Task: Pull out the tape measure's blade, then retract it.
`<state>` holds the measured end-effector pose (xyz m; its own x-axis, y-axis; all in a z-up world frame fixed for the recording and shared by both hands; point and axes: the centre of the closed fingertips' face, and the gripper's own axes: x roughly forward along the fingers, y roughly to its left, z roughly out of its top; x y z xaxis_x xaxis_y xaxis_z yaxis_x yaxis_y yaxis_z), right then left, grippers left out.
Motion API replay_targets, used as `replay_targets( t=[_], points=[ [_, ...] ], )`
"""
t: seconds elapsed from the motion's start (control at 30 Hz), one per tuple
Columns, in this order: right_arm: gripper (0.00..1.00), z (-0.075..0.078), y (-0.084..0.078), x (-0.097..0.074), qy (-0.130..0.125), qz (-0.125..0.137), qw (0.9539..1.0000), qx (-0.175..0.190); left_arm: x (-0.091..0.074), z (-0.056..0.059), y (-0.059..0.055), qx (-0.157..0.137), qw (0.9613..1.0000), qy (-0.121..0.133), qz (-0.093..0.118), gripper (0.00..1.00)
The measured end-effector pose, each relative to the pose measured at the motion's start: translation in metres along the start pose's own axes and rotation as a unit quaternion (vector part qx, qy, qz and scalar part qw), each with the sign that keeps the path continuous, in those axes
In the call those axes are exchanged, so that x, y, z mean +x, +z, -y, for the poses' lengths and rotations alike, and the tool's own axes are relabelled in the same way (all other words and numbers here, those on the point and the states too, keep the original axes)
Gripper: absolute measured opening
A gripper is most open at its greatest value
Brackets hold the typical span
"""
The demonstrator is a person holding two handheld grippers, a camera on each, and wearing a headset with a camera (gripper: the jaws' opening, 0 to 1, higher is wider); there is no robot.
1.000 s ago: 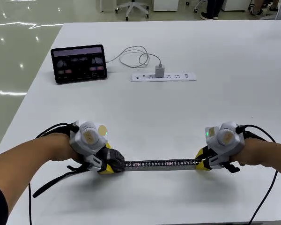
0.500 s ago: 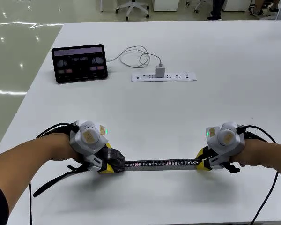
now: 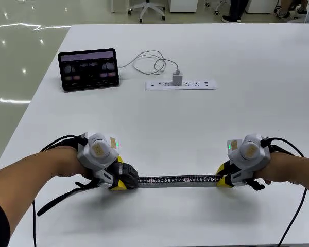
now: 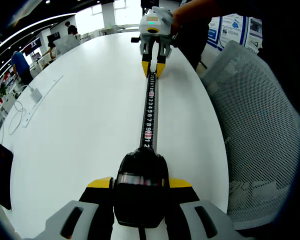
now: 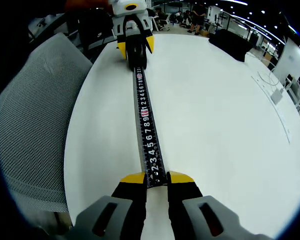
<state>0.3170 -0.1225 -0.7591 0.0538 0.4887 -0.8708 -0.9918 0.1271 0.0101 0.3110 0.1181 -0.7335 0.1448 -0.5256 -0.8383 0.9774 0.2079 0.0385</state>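
With left tongs [image 3: 122, 181] squeezed around the black tape measure case [image 4: 141, 190] to anchor it on the white desk [image 3: 195, 128], and right tongs [image 5: 155, 181] nipping the tip of the black numbered steel blade [image 5: 142, 115], holding it drawn out taut and flat between them, ready to retract.

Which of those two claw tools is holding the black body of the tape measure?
The left gripper: its jaws clamp the case, while the right gripper pinches only the blade end.
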Motion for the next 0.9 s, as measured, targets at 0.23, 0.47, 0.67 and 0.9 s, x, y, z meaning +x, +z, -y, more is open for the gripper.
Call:
replay_targets(
  t=[0.23, 0.47, 0.67, 0.9],
  points=[
    [0.11, 0.0000, -0.0001, -0.0001, 0.002, 0.004, 1.0000, 0.003, 0.0004, -0.0003, 0.0007, -0.002, 1.0000, 0.001, 0.004, 0.35],
    [0.12, -0.0003, 0.0010, 0.0001, 0.003, 0.008, 0.9999, 0.007, 0.0018, -0.0024, 0.0029, -0.017, 0.9998, 0.006, 0.012, 0.36],
    [0.12, 0.0000, 0.0016, 0.0002, 0.004, -0.002, 1.0000, -0.007, 0.0009, -0.0029, 0.0035, -0.010, 0.9997, 0.014, 0.018, 0.36],
    [0.12, 0.0007, 0.0013, 0.0006, 0.009, -0.013, 0.9998, -0.013, 0.0013, -0.0028, 0.0026, -0.005, 0.9999, 0.009, 0.005, 0.36]
  ],
)
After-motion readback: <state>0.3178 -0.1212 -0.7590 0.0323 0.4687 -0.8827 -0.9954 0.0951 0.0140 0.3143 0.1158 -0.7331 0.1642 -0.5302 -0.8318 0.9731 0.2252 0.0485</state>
